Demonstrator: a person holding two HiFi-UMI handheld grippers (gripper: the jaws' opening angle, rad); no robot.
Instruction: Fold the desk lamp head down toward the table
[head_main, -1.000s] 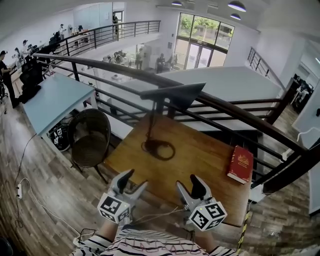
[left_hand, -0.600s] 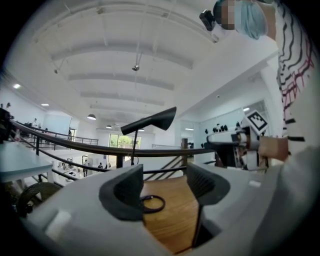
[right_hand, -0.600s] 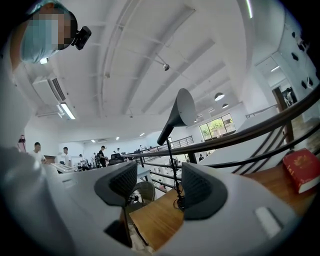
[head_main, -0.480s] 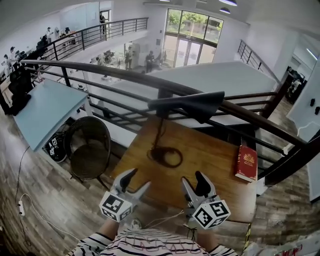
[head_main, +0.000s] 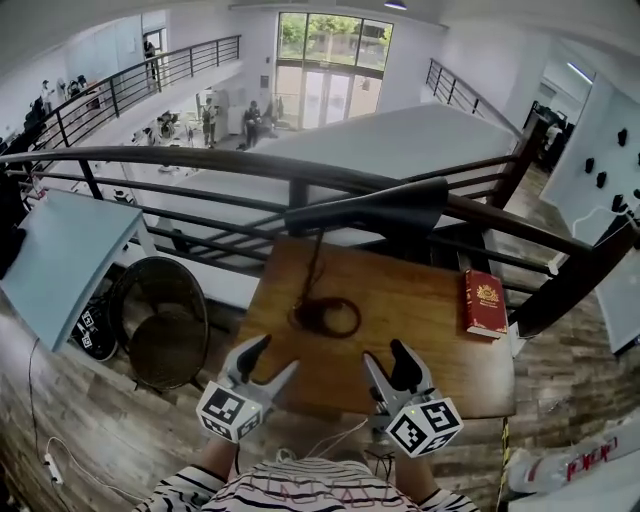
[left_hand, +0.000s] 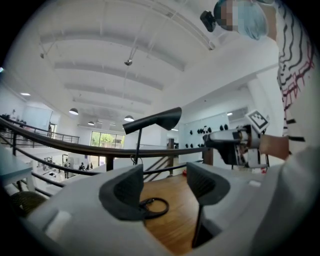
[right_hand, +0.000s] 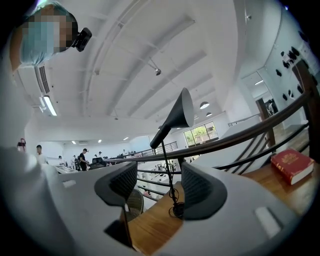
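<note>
A black desk lamp stands on the wooden table. Its long head is raised and roughly level, on a thin stem over a ring base. My left gripper and right gripper hover side by side at the table's near edge, short of the base, both open and empty. In the left gripper view the lamp head rises beyond the open jaws, with the right gripper to the side. The right gripper view shows the lamp head above the jaws.
A red book lies at the table's right edge. A dark railing runs just behind the table, with a drop to a lower floor beyond. A round black chair and a pale blue table stand to the left.
The view has swung round, so the table and lamp now sit squarer in front of me. Both grippers moved along with it and stay open at the near edge.
</note>
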